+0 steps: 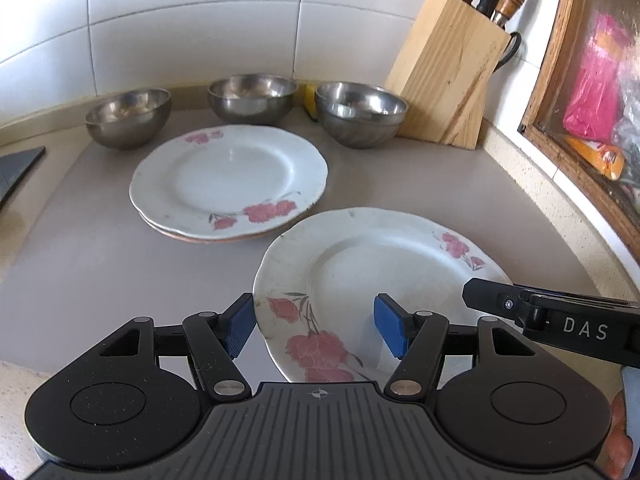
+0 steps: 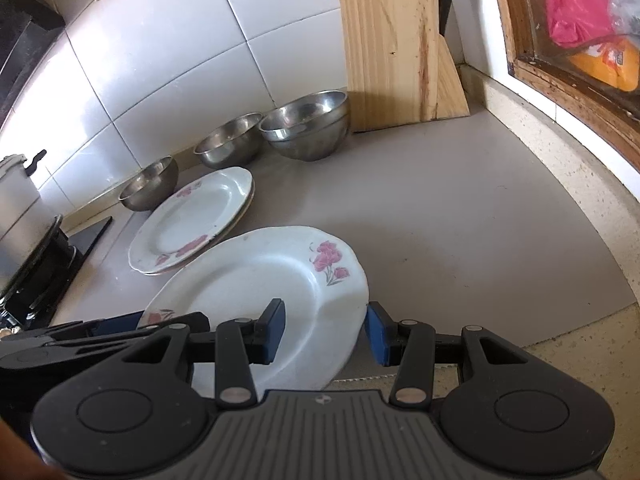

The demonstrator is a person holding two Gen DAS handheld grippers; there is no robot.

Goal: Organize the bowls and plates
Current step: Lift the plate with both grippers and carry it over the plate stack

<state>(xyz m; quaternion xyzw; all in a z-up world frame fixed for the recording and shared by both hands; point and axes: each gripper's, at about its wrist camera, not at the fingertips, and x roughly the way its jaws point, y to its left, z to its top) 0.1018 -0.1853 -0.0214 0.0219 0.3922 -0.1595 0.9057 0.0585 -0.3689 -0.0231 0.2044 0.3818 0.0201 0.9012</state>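
Note:
A white plate with pink flowers (image 1: pixel 372 276) (image 2: pixel 260 280) lies tilted at the near side of the grey mat. My left gripper (image 1: pixel 316 330) is open, its jaws astride the plate's near-left rim. My right gripper (image 2: pixel 326 334) is open, its jaws astride the plate's right rim; it also shows in the left wrist view (image 1: pixel 520 308). A stack of flowered plates (image 1: pixel 228 180) (image 2: pixel 192 220) sits further back. Behind it stand a steel bowl (image 1: pixel 128 118) (image 2: pixel 149 185), a second bowl (image 1: pixel 252 98) (image 2: pixel 229 140) and nested bowls (image 1: pixel 360 118) (image 2: pixel 306 124).
A wooden knife block (image 1: pixel 448 68) (image 2: pixel 392 44) stands at the back right corner. A wooden window frame (image 1: pixel 568 92) (image 2: pixel 560 64) runs along the right. A stove with a pot (image 2: pixel 24 240) is at the left. The white tiled wall (image 1: pixel 200 20) is behind.

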